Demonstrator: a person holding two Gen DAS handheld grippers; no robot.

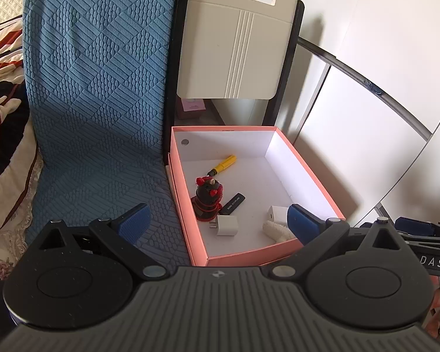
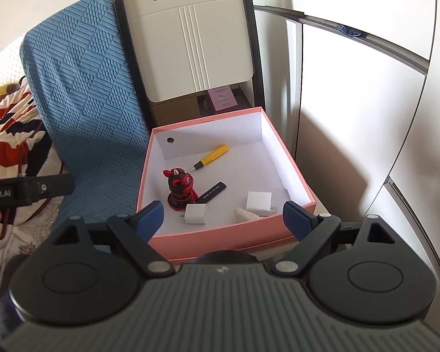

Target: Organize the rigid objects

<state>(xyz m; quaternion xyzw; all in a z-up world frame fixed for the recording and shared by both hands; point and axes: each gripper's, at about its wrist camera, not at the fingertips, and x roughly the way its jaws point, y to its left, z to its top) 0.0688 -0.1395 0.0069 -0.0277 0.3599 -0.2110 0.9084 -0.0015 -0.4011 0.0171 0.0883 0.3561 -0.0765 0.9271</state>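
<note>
A pink box (image 1: 196, 234) (image 2: 208, 234) with a white inside holds several small things. In it lie a yellow screwdriver (image 1: 224, 164) (image 2: 211, 156), a black and red figurine (image 1: 207, 199) (image 2: 179, 189), a black stick (image 1: 233, 203) (image 2: 213, 191), two white plug adapters (image 1: 226, 225) (image 2: 258, 201) and a white fuzzy piece (image 1: 275, 230) (image 2: 245, 214). My left gripper (image 1: 218, 223) hovers open over the box's near edge, nothing between its blue pads. Just in front of the box my right gripper (image 2: 223, 217) is open and empty too.
A blue textured cushion (image 1: 96, 102) (image 2: 82, 94) lies left of the box. Behind the box stands a beige panel with a handle slot (image 1: 234, 44) (image 2: 187, 38). White cabinet doors (image 1: 366, 117) (image 2: 352, 117) rise on the right, patterned bedding (image 1: 3, 117) at far left.
</note>
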